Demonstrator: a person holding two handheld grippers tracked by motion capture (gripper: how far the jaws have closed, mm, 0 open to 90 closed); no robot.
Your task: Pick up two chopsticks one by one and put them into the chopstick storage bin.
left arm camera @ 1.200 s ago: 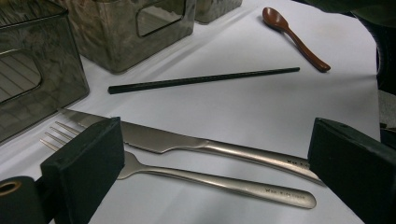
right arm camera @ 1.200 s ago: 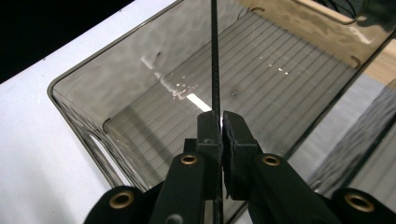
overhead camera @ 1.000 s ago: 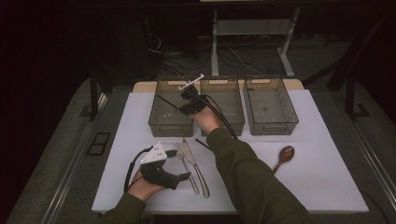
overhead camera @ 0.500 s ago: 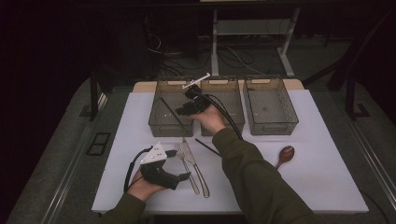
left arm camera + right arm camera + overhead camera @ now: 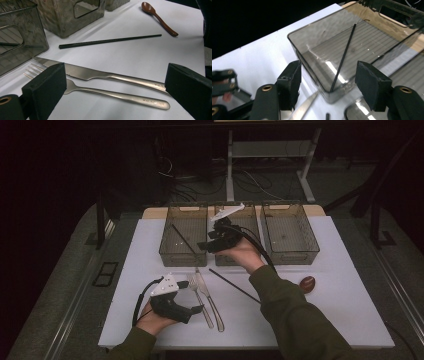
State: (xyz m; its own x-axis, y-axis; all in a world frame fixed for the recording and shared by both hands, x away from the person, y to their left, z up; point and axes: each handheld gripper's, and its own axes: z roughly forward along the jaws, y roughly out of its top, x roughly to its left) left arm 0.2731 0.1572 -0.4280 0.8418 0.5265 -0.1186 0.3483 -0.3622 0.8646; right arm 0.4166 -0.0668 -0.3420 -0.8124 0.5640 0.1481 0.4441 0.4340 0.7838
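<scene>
A black chopstick (image 5: pixel 184 240) (image 5: pixel 343 58) lies slanted inside the left clear bin (image 5: pixel 165 251) (image 5: pixel 312 50). My right gripper (image 5: pixel 202 246) (image 5: pixel 329 72) hovers over that bin's near right corner. Its jaws have just been opening and nothing is between them. My left gripper (image 5: pixel 200 309) (image 5: pixel 115 75) rests on the table at the front left, open. Its jaws stand on either side of a steel knife (image 5: pixel 212 300) (image 5: pixel 100 75) and fork (image 5: pixel 200 300) (image 5: pixel 112 95) without touching them. A second black chopstick (image 5: pixel 235 286) (image 5: pixel 110 40) lies on the table beyond the cutlery.
A middle bin (image 5: pixel 252 220) and a right bin (image 5: pixel 312 240) stand in a row with the left one at the back of the white table. A brown wooden spoon (image 5: pixel 307 283) (image 5: pixel 157 16) lies at the right, beside my right sleeve.
My right gripper has opened and let go of the chopstick, which now lies in the left bin. It has drawn back toward the near side and slightly right. The left gripper has stayed put.
</scene>
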